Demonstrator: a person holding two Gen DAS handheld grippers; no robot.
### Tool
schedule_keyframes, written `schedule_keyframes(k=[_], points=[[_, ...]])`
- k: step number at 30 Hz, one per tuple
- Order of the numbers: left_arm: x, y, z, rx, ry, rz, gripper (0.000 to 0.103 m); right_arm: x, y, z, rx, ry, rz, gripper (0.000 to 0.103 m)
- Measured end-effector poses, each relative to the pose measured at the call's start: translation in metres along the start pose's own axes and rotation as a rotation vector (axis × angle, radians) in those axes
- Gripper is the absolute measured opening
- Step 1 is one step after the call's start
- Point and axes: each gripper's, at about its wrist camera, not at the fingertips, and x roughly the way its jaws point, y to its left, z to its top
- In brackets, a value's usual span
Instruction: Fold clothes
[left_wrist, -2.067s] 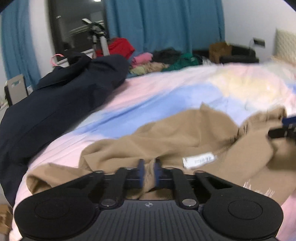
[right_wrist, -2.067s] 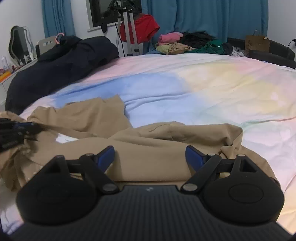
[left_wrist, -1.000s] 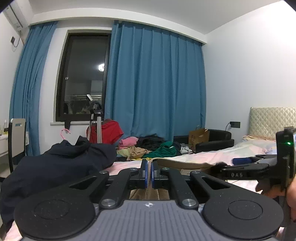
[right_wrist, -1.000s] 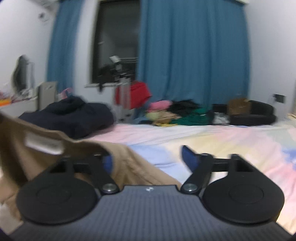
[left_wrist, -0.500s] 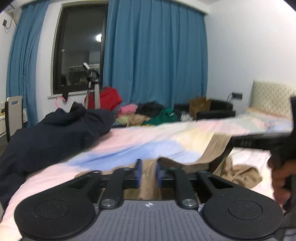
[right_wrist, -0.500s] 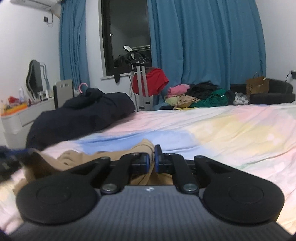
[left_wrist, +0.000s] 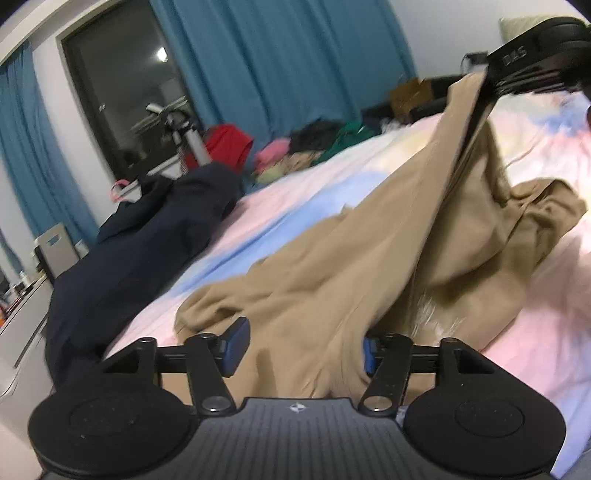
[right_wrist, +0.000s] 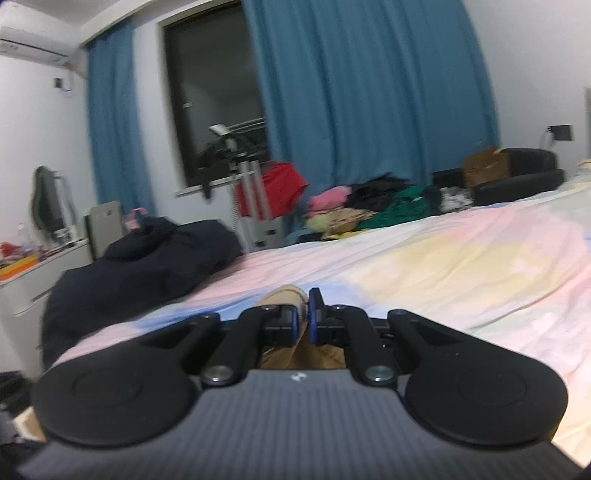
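Note:
A tan garment (left_wrist: 369, 266) lies crumpled on the pastel bedsheet (left_wrist: 280, 218). In the left wrist view my left gripper (left_wrist: 301, 345) is open, its blue pads wide apart with tan cloth lying between them. My right gripper (left_wrist: 491, 79) shows at the top right of that view, holding a corner of the garment up so the cloth hangs stretched down to the bed. In the right wrist view the right gripper (right_wrist: 303, 319) is shut on a fold of the tan garment (right_wrist: 284, 295).
A dark navy coat (left_wrist: 147, 236) lies on the bed's left side, also in the right wrist view (right_wrist: 147, 266). A pile of coloured clothes (right_wrist: 369, 206) sits at the far edge. A tripod (right_wrist: 247, 192), blue curtains and a white dresser (right_wrist: 33, 273) stand beyond.
My left gripper has opened and let go of the tan garment. My right gripper stays shut on the cloth and has lifted it higher, stretching it upward.

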Motion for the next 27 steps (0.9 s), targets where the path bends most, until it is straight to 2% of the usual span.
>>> schedule_keyframes(k=[2,3,4,5,7,8,9,12,13,15,17,22,27], points=[[-0.001,0.005,-0.001,-0.027,0.003,0.028,0.068,0.005,-0.006,-0.002,0.011,0.013,-0.042,0.011],[-0.002,0.01,-0.001,-0.059,-0.003,0.04,0.071,0.007,-0.01,-0.003,0.017,0.02,-0.063,0.016],[-0.003,0.015,0.0,-0.092,-0.009,0.053,0.072,0.01,-0.011,-0.004,0.016,0.031,-0.085,0.028],[-0.003,0.021,0.001,-0.126,-0.019,0.069,0.072,0.013,-0.013,-0.006,0.016,0.042,-0.106,0.035],[-0.004,0.037,0.006,-0.197,-0.043,0.115,0.073,0.021,-0.012,-0.01,-0.021,0.072,-0.145,0.058],[-0.006,0.046,0.009,-0.241,-0.06,0.129,0.073,0.024,-0.013,-0.01,-0.023,0.09,-0.151,0.062],[-0.009,0.057,0.014,-0.289,-0.085,0.136,0.073,0.027,-0.013,-0.011,-0.024,0.109,-0.157,0.064],[-0.026,0.09,0.03,-0.409,-0.185,0.172,0.076,0.02,-0.009,0.005,-0.009,0.093,-0.098,0.064],[-0.035,0.098,0.038,-0.43,-0.223,0.19,0.077,0.018,-0.008,0.01,-0.004,0.088,-0.079,0.068],[-0.054,0.116,0.054,-0.479,-0.293,0.205,0.081,0.003,-0.004,0.034,0.013,0.028,-0.056,0.073],[-0.075,0.133,0.074,-0.528,-0.355,0.197,0.081,-0.016,0.002,0.067,0.028,-0.033,-0.033,0.073],[-0.146,0.156,0.143,-0.473,-0.543,0.266,0.082,-0.065,0.02,0.157,0.057,-0.193,0.006,0.073],[-0.217,0.182,0.206,-0.475,-0.669,0.283,0.086,-0.126,0.034,0.242,0.06,-0.324,0.067,0.073]])
